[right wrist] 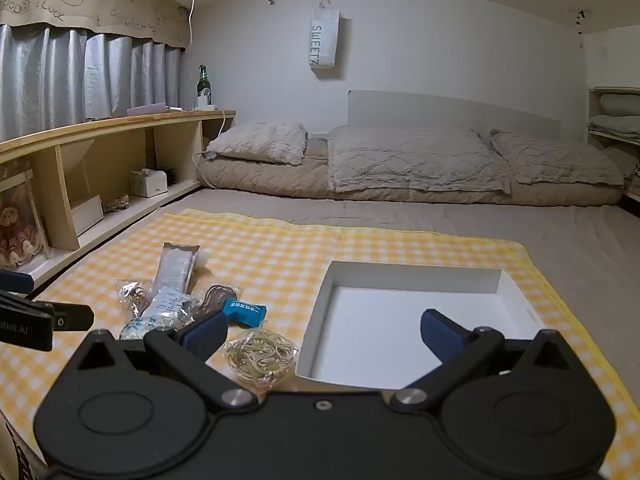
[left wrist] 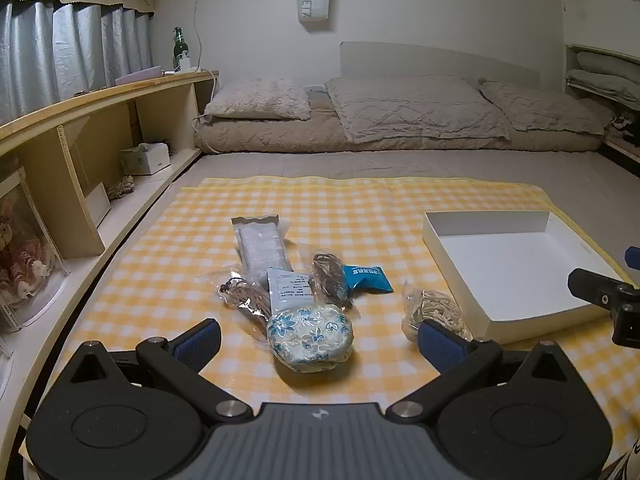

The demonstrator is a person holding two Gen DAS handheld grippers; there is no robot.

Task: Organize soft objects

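Note:
Several soft items lie on a yellow checked cloth: a blue floral pouch, a grey long packet, a white-blue sachet, a bagged brown cord, a blue packet, a bagged beige cord and a bagged cord at the left. A white open box stands to their right, empty. My left gripper is open and empty, just before the floral pouch. My right gripper is open and empty, over the box's near left edge, with the beige cord beside it.
A low wooden shelf with small boxes runs along the left. Folded bedding and pillows lie at the back. The right gripper's body shows at the right edge of the left wrist view.

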